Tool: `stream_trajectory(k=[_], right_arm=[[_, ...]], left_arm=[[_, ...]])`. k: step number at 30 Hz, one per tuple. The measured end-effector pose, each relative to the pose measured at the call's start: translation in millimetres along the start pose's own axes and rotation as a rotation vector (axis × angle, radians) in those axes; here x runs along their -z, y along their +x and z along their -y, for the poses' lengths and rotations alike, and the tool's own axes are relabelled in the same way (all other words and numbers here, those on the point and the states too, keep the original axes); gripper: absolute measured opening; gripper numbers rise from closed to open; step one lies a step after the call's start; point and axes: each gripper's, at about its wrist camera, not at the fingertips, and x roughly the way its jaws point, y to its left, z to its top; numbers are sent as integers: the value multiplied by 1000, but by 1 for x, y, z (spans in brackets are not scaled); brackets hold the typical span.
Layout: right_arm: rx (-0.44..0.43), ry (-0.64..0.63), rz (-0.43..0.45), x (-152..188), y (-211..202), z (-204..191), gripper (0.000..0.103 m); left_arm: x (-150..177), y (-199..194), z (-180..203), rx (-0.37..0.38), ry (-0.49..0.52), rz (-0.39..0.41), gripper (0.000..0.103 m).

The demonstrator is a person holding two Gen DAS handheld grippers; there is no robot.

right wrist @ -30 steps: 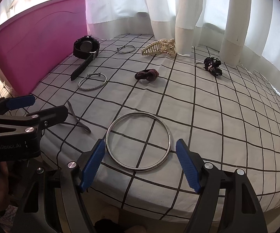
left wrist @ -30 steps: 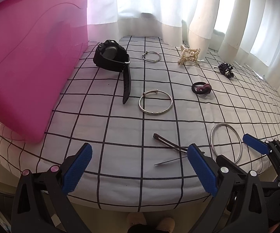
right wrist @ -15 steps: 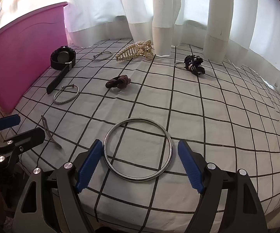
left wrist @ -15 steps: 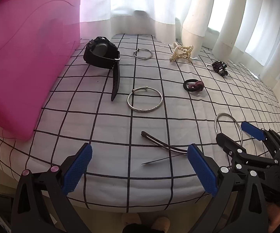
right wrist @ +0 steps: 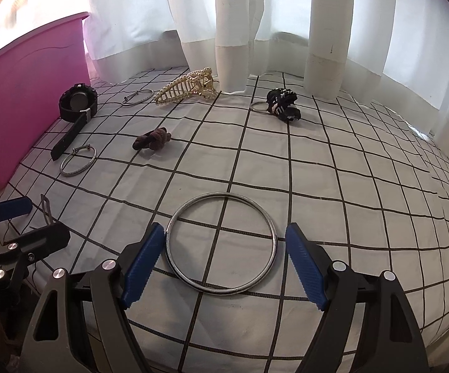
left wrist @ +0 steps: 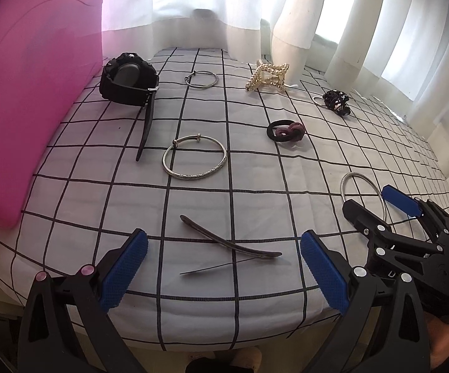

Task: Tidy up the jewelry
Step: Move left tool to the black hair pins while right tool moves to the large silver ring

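Observation:
A large silver ring (right wrist: 221, 291) lies flat on the checked bedsheet (right wrist: 333, 186), and my right gripper (right wrist: 224, 262) stands open just above it, one blue pad on each side, neither pressing it. My left gripper (left wrist: 224, 269) is open too, low over a dark slim hair clip (left wrist: 230, 245) that lies between its fingers. Farther back lie a silver bangle (left wrist: 193, 177), a black watch (left wrist: 128, 79), a thin small bangle (left wrist: 201, 79), a pearl hair claw (left wrist: 268, 77), a maroon hair tie (left wrist: 286, 130) and a black patterned scrunchie (left wrist: 335, 101).
A tall pink bin (left wrist: 22, 93) stands on the sheet's left side, close to the watch. White curtains (right wrist: 230, 31) hang along the back. The bed's front edge runs just under both grippers. The right gripper (left wrist: 380, 209) shows at the right of the left wrist view.
The left gripper has shifted right, so the hair clip now lies centred between its fingers. The right gripper has swung right; the ring sits centred between its slightly wider jaws.

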Motion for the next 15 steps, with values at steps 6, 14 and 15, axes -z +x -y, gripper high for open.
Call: stream_trajectory(k=[6,14,15], right_arm=[[4,6,17,1,0,2,80],[3,10,33,1,3,4,87],[3,11,31,0,4,4,87]], left_arm=[[-2,8,12,-66,53,0,97],[0,11,16,-111,76,14,97],[1,10,16,-111,74,18,97]])
